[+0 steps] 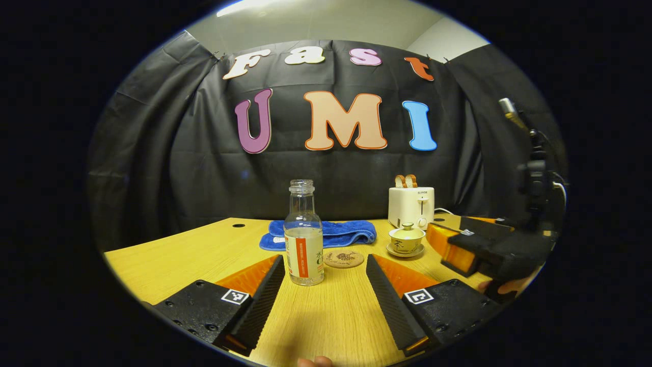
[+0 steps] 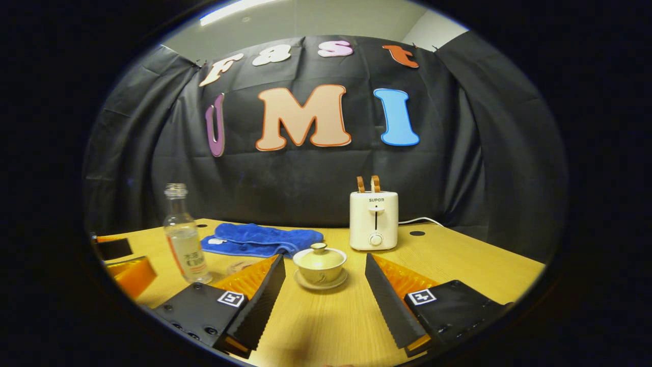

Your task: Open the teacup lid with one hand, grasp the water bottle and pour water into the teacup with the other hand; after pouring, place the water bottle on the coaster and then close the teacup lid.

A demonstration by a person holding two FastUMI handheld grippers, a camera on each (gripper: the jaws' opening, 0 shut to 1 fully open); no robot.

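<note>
We see both grippers with jaws apart: the left gripper [image 1: 324, 290] faces the uncapped clear glass water bottle [image 1: 303, 234], the right gripper [image 2: 324, 295] the lidded cream ceramic teacup [image 2: 320, 262] right of that bottle.

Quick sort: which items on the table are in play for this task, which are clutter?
In play: water bottle, uncapped; teacup on its saucer, lid still on; coaster; left gripper and right gripper, both open.

Clutter: blue towel; toaster.

You have open worktop [image 2: 326, 316] between you and the lidded teacup [image 2: 320, 263]. The water bottle [image 2: 184, 237] stands well left, the toaster [image 2: 374, 220] behind, the blue towel [image 2: 262, 238] behind-left.
</note>
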